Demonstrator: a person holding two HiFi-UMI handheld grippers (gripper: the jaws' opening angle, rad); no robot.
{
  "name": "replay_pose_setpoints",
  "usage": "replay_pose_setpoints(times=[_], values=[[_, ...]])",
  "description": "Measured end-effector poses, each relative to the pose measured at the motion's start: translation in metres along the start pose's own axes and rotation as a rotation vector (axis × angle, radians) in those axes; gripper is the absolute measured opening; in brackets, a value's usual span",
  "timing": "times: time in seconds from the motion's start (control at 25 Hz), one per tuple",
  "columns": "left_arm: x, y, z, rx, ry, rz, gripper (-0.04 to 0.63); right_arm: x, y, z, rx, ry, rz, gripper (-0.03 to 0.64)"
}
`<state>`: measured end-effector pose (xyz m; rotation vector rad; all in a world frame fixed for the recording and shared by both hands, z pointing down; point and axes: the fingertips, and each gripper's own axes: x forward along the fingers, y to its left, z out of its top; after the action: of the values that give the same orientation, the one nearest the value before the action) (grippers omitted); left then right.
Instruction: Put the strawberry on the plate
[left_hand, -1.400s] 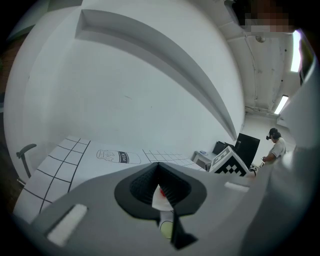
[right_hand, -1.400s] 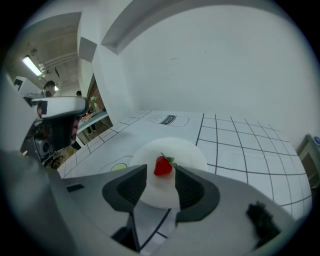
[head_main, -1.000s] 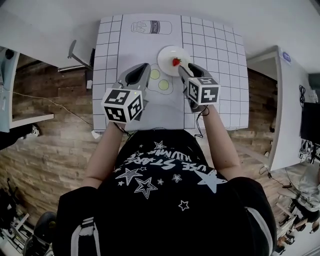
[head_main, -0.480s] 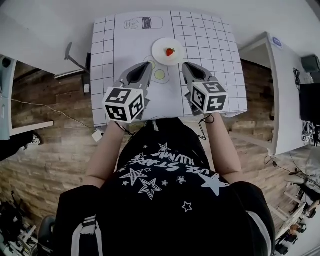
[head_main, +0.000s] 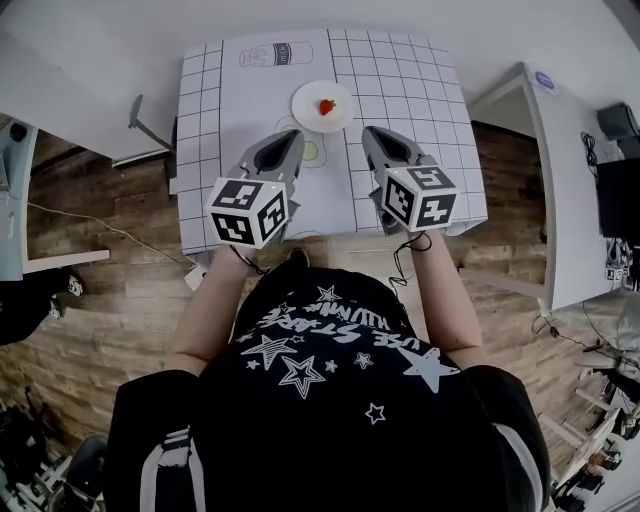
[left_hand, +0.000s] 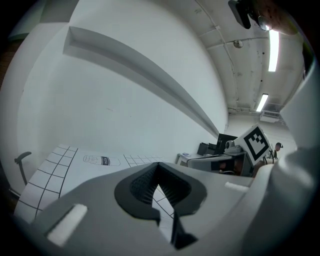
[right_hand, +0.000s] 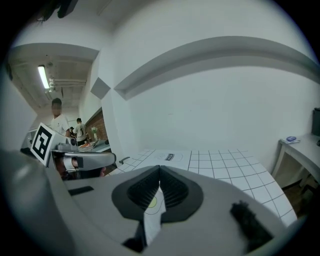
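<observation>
A red strawberry (head_main: 326, 106) lies on a small white plate (head_main: 303, 101) at the far middle of the gridded table mat (head_main: 420, 90). Both grippers hover nearer the person, short of the plate. My left gripper (head_main: 294, 131) is shut and empty; its jaws (left_hand: 159, 165) meet at the tips. My right gripper (head_main: 367, 130) has just been closing and is shut with nothing between its jaws (right_hand: 159, 168). The strawberry and plate are out of sight in both gripper views.
A milk bottle drawing (head_main: 275, 54) sits at the mat's far edge and a fried-egg drawing (head_main: 311, 150) between the grippers. A black clamp (head_main: 140, 118) sticks out left of the table. A second white desk (head_main: 560, 180) stands to the right.
Both grippers have drawn back from the plate toward the person and risen. The right gripper, earlier beside the strawberry, now stands apart from it; the strawberry stays on the plate.
</observation>
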<state>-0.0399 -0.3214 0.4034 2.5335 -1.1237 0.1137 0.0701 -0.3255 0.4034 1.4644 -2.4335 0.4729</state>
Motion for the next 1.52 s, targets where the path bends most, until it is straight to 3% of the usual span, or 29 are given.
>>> replay_pose_setpoints(times=[0.2,0.6,1.52], values=[[-0.002,-0.033,-0.010,-0.006,0.018,-0.002,0.009,-0.024,-0.006,-0.009,0.026,0.020,-0.004,0.014],[-0.023,-0.098,-0.029,0.001,0.009,0.037,0.008,-0.083,-0.005,-0.028,0.027,0.013,0.089,0.014],[-0.127,-0.225,-0.084,0.006,-0.036,0.169,0.009,-0.224,0.051,-0.097,0.011,0.002,0.236,0.014]])
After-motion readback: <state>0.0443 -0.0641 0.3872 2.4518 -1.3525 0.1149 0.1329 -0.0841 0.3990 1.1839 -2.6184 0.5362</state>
